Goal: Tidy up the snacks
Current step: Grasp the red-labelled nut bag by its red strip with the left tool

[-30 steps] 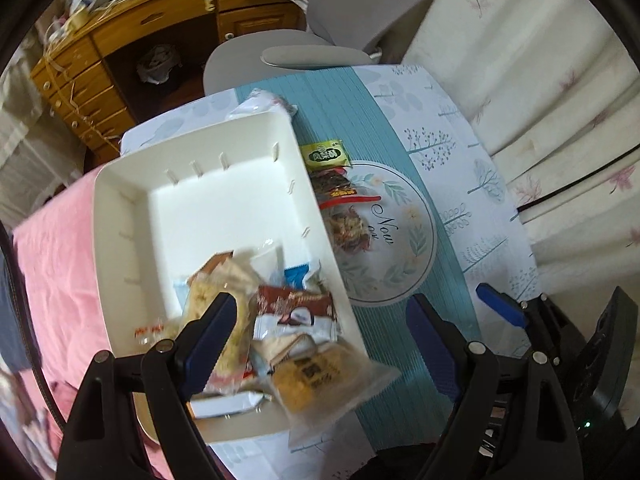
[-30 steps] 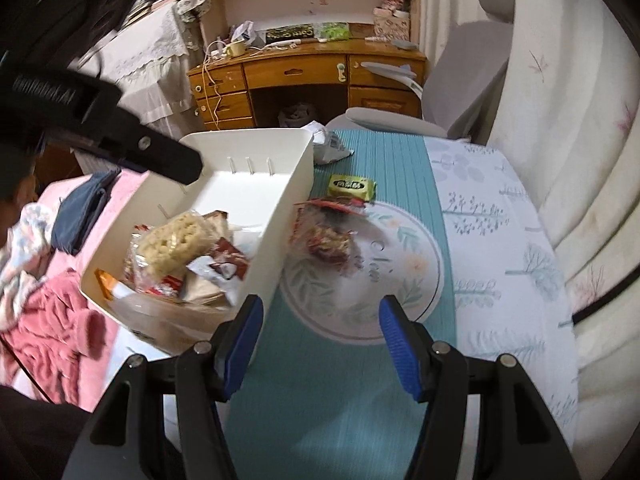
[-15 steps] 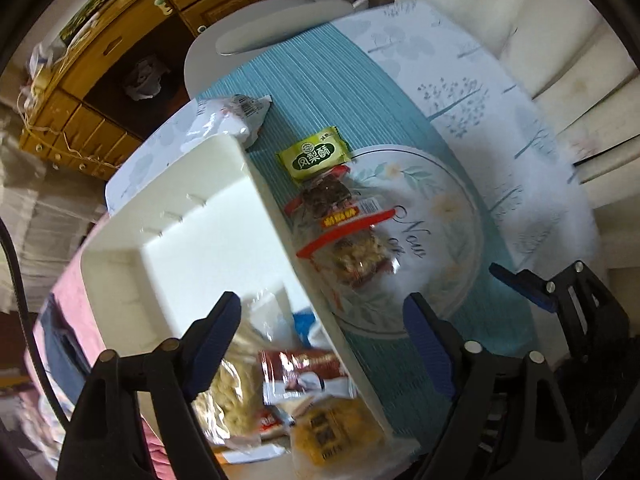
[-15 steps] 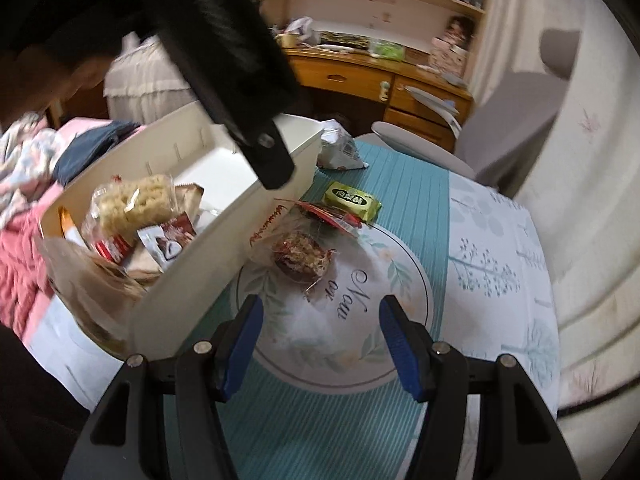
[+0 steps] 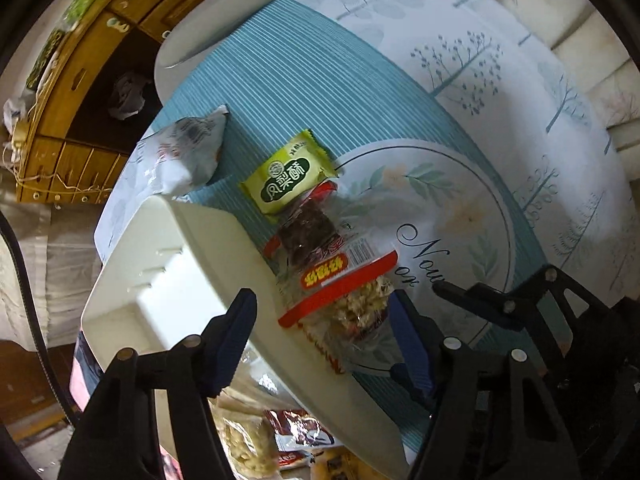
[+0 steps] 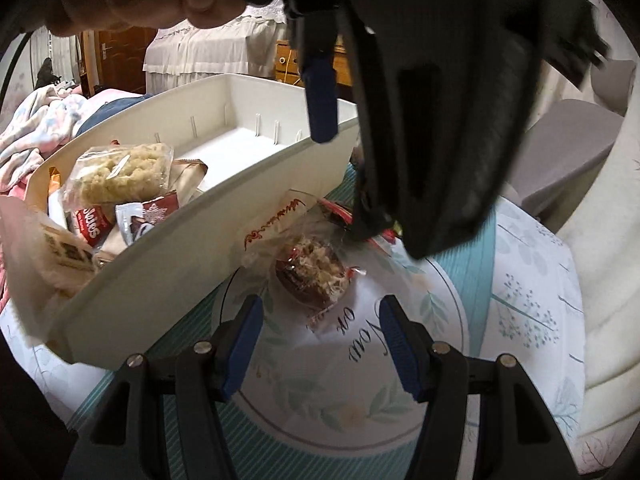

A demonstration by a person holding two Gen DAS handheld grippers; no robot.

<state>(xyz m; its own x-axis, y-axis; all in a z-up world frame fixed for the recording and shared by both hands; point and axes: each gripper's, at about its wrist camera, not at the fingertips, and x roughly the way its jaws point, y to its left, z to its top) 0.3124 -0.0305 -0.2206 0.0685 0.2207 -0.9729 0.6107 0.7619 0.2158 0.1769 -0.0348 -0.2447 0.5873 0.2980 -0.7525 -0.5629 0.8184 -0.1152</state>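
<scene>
The clear nut-snack bag, light and crinkly, lay at frame centre beside the white bin. The left gripper, just narrowing, straddled it ungripped; the red seal strip was judged the best hold. The right gripper stood half-open, empty.

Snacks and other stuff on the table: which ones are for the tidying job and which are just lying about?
For the job: white bin with snacks in it; clear nut snack bag; green snack packet; white crinkly packet; left gripper, closing over the clear bag.

Just lying about: grey chair; wooden desk; bedding.
</scene>
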